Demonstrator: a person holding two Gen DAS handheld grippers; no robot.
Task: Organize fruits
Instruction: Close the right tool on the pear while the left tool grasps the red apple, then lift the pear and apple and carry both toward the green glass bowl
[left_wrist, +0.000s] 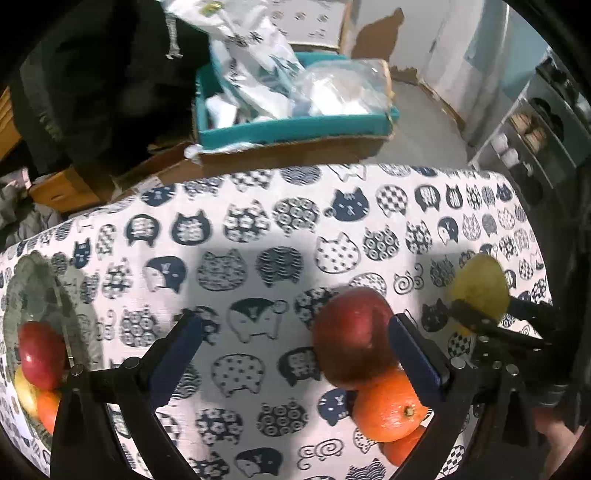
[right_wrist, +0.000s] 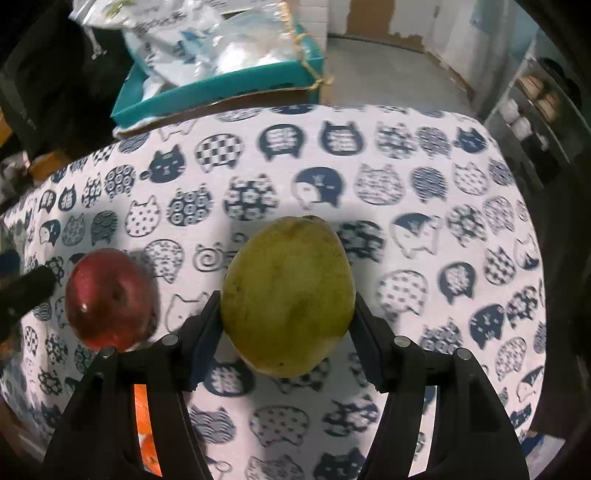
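My right gripper (right_wrist: 286, 301) is shut on a green mango (right_wrist: 288, 295) and holds it above the cat-print tablecloth (right_wrist: 406, 155); both also show in the left wrist view, gripper (left_wrist: 480, 314) and mango (left_wrist: 480, 284). A red apple (left_wrist: 354, 336) lies on the cloth beside an orange (left_wrist: 389, 408), with a second orange (left_wrist: 402, 448) just behind it. My left gripper (left_wrist: 295, 336) is open, its right finger touching or just beside the apple. A glass bowl (left_wrist: 40, 280) at the far left holds a red apple (left_wrist: 40, 354), a yellow fruit and an orange. The loose apple shows in the right wrist view (right_wrist: 109, 299).
Beyond the table's far edge stands a teal box (left_wrist: 291, 125) full of plastic bags on cardboard, next to a dark bag (left_wrist: 99, 81). A shelf unit (left_wrist: 532, 136) stands at the right. The tablecloth (left_wrist: 258, 221) covers the whole table.
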